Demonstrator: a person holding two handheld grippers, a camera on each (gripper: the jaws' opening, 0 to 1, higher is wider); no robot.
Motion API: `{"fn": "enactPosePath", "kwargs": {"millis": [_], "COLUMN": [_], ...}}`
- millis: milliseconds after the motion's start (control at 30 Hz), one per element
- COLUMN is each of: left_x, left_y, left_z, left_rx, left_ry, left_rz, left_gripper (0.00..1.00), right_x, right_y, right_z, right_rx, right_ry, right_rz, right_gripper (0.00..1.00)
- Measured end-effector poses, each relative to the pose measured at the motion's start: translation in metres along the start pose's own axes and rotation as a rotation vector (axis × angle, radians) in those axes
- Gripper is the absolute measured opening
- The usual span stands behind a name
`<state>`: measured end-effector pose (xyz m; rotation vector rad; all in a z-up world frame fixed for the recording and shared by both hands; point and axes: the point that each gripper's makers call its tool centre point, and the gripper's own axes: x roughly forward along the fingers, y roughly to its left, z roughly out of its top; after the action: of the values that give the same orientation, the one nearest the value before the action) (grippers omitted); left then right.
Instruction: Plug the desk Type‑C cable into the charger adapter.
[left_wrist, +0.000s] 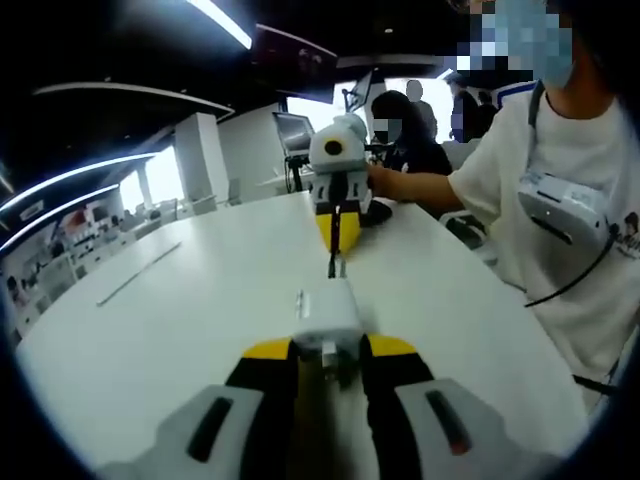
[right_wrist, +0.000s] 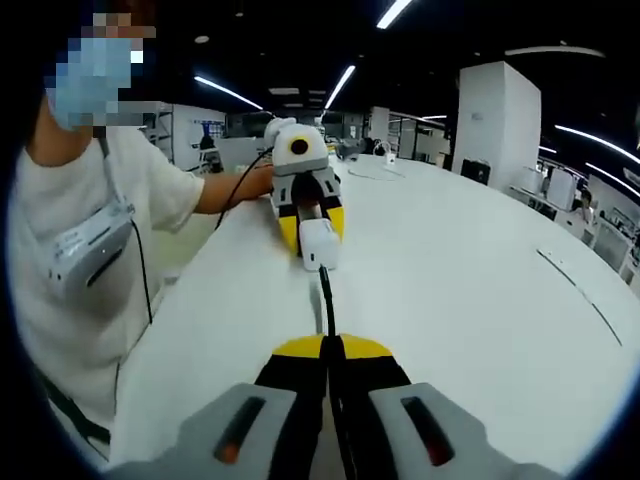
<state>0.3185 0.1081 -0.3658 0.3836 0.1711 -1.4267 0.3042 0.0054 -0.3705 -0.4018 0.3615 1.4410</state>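
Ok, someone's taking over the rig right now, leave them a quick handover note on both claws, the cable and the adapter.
Left claw: shut on the white charger adapter, held just above the white table.
Right claw: shut on the black Type-C cable, plug end pointing at the adapter.
The two claws face each other, cable tip lined up with the adapter's face and nearly at it; whether it has seated cannot be told.
Done: both parts picked up and aligned.
Left: probably push the plug fully home, then check and release.
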Motion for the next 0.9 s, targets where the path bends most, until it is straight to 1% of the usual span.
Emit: {"fn": "enactPosePath", "kwargs": {"millis": [333, 900], "left_x": [0.0014, 0.0071], "left_y": [0.0003, -0.0064], "left_z": [0.0008, 0.0025], "left_rx": [0.005, 0.009], "left_ry": [-0.004, -0.006], "left_rz": [0.003, -0.006], "left_gripper": [0.25, 0.25], "right_x": [0.0024, 0.0055], "right_y": [0.0049, 0.0085], "right_z": [0.0022, 0.0025], "right_rx": [-0.001, 0.0], "right_ry": [-0.008, -0.008], "right_rz": [0.016, 0.028], "right_gripper": [0.03, 0.03]}}
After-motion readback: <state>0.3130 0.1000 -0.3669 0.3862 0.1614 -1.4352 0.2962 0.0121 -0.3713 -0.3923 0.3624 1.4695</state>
